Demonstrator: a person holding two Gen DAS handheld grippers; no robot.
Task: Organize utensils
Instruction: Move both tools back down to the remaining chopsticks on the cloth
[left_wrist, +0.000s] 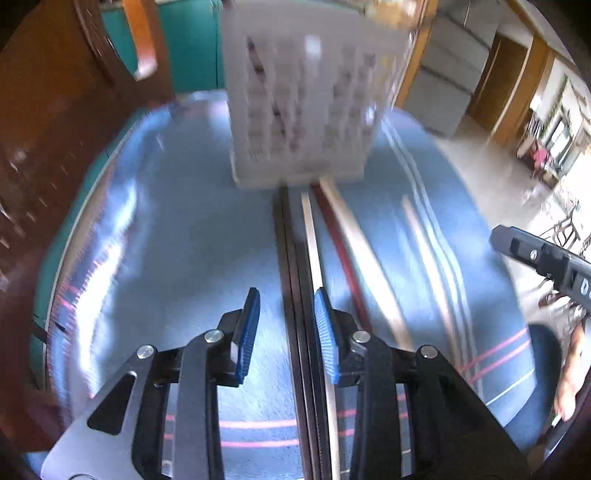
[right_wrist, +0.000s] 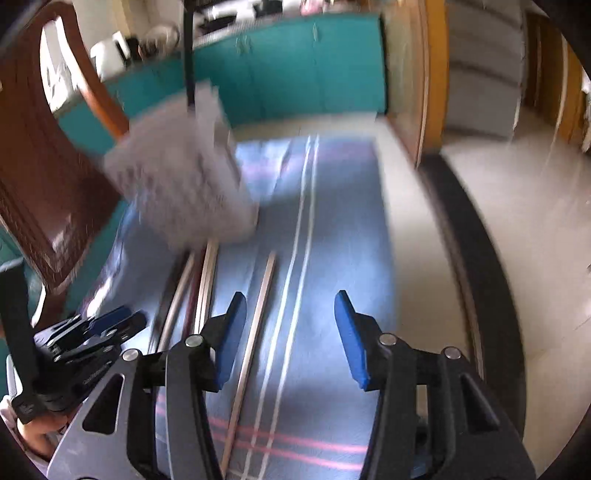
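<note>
Several chopsticks lie lengthwise on a blue striped cloth (left_wrist: 177, 229), leading toward a white perforated utensil holder (left_wrist: 303, 110) at the far end. In the left wrist view a dark chopstick (left_wrist: 291, 280) runs between the open blue pads of my left gripper (left_wrist: 286, 332), with a pale chopstick (left_wrist: 310, 236) and a red one (left_wrist: 340, 251) just right of it. My right gripper (right_wrist: 290, 332) is open and empty above the cloth (right_wrist: 332, 221); a single wooden chopstick (right_wrist: 255, 332) lies by its left finger. The holder (right_wrist: 184, 184) is blurred, with something dark standing in it.
A brown wooden chair (left_wrist: 55, 129) stands at the left, against a teal cabinet (right_wrist: 295, 66). The table's dark rim (right_wrist: 480, 277) curves along the right, with pale floor beyond. The other gripper shows at each view's edge: the right one (left_wrist: 546, 258), the left one (right_wrist: 85, 343).
</note>
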